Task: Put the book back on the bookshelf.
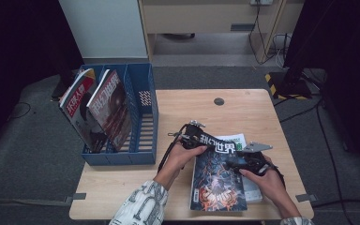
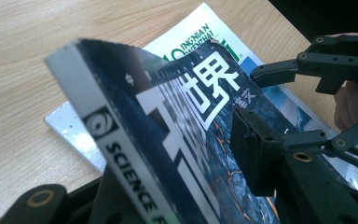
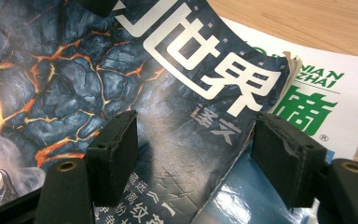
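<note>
At the left edge of the counter (image 1: pixel 122 187), well to the left of the dark magazine (image 1: pixel 218 176), we see a blue file rack (image 1: pixel 143 117) holding two magazines (image 1: pixel 101 110) that lean in its left compartments. The dark magazine itself lies near the counter's front edge, on top of a white-and-green magazine (image 1: pixel 236 139) whose far corner sticks out beyond it. At the dark magazine's upper left corner we see the left tongs (image 1: pixel 201 143); that spine corner is lifted and sits between the jaws, but we cannot tell whether the pads press on it. At the magazine's right edge the right tongs (image 3: pixel 193 154) straddle the curled cover edge, released, with a gap showing beside each pad (image 3: pixel 114 144).
</note>
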`<action>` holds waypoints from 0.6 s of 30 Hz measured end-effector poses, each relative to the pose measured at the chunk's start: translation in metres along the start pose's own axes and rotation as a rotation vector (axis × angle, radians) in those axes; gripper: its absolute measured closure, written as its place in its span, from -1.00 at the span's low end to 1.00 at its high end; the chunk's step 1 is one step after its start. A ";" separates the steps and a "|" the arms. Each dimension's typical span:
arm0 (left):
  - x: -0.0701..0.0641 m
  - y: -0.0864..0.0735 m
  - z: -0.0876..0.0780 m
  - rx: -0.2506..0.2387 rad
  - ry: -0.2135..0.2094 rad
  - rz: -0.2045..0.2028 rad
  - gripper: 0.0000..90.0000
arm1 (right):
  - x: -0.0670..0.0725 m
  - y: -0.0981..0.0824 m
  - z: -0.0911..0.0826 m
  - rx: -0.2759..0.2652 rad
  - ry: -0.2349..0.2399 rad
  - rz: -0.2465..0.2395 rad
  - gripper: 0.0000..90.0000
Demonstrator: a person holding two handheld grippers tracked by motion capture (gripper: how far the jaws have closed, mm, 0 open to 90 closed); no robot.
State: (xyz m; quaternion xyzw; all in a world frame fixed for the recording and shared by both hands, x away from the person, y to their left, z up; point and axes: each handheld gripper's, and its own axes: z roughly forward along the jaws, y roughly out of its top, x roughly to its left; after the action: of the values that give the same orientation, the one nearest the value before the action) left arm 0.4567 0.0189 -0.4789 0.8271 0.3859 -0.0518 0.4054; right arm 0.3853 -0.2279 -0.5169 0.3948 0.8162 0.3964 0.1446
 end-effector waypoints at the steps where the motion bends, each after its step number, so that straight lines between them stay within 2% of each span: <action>1: 0.001 0.001 0.000 0.002 -0.002 0.003 0.26 | 0.000 0.000 0.000 -0.002 -0.001 -0.004 -0.29; 6: 0.002 0.001 0.004 -0.005 -0.008 -0.021 0.25 | 0.001 0.000 0.000 -0.006 -0.001 -0.015 -0.29; 18: 0.004 0.004 0.008 0.001 -0.017 -0.036 0.23 | 0.002 -0.001 0.001 -0.016 -0.007 -0.022 -0.29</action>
State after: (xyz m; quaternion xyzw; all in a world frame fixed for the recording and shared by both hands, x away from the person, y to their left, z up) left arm 0.4637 0.0136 -0.4835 0.8197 0.3973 -0.0665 0.4073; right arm 0.3840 -0.2262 -0.5176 0.3860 0.8167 0.4000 0.1549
